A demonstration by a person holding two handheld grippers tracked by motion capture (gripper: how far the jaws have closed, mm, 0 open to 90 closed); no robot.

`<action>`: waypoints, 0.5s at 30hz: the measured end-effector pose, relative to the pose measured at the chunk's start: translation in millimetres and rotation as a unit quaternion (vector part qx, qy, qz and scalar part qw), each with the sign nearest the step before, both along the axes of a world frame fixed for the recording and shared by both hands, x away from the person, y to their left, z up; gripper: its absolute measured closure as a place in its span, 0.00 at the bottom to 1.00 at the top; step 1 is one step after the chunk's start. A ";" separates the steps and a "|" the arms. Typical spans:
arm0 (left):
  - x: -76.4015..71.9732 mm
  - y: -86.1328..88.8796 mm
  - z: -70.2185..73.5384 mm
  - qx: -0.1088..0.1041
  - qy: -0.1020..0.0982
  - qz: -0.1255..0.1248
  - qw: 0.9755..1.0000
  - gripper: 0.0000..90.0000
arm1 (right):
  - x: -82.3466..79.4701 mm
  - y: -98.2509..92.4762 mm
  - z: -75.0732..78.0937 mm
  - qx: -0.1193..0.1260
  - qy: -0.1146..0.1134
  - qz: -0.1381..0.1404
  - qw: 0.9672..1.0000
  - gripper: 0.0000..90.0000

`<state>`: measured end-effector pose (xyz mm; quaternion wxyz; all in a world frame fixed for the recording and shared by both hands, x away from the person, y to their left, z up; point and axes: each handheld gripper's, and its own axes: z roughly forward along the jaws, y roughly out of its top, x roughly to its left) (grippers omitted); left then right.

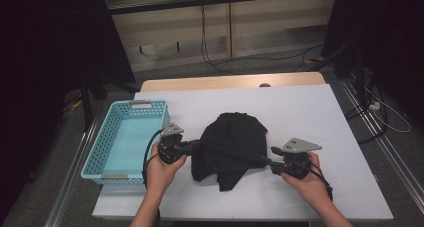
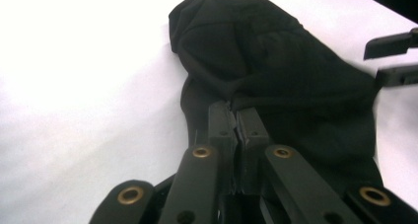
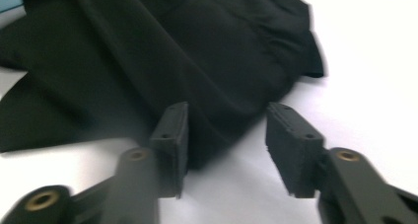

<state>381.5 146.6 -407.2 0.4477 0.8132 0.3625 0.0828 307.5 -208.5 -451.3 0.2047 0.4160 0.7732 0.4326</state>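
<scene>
A crumpled black cloth (image 1: 232, 142) lies in the middle of the white table. My left gripper (image 1: 199, 144) is at its left edge, shut on a fold of the fabric. In the left gripper view the two jaws (image 2: 235, 118) meet with the cloth (image 2: 286, 71) pinched at their tips. My right gripper (image 1: 265, 161) is at the cloth's lower right edge. In the right gripper view it (image 3: 226, 135) stands open, and the hem of the cloth (image 3: 172, 51) reaches between the jaws without either pad pressing on it. The left gripper view also shows the right gripper's tips (image 2: 394, 61) beyond the cloth.
A light blue perforated basket (image 1: 95, 157) stands on the table's left side, close to my left hand. The white table cover (image 1: 300, 112) runs bare to the right and behind the cloth. Beyond the far edge are floor cables and dark stands.
</scene>
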 end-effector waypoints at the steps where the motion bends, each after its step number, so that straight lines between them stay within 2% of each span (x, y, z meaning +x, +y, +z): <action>1: -0.3 -1.0 -0.2 0.000 -0.001 -0.001 1.000 0.97 | 0.1 3.1 -1.0 -0.001 0.001 0.009 1.000 0.51; 5: 0.0 -2.4 -0.9 0.006 -0.006 0.002 1.000 0.97 | 0.0 15.7 -4.0 -0.025 0.008 0.030 0.999 0.49; 8: 1.3 2.5 2.4 -0.003 -0.014 0.014 1.000 0.97 | 0.8 20.1 -10.0 -0.048 0.032 0.013 0.998 0.49; 10: 1.8 6.5 5.6 -0.010 -0.016 0.022 1.000 0.97 | 2.7 20.1 -13.8 -0.064 0.036 0.006 0.997 0.50; 11: 2.0 8.4 7.1 -0.010 -0.017 0.024 1.000 0.97 | 3.6 19.1 -13.5 -0.059 0.039 -0.001 0.997 0.58; 13: 2.8 11.1 8.7 -0.012 -0.014 0.021 1.000 0.98 | 4.7 15.2 -12.1 -0.060 0.030 -0.004 0.998 0.85; 15: 2.9 11.9 9.6 -0.016 -0.015 0.021 1.000 0.98 | 4.9 9.2 -8.7 -0.041 0.028 -0.007 0.999 0.95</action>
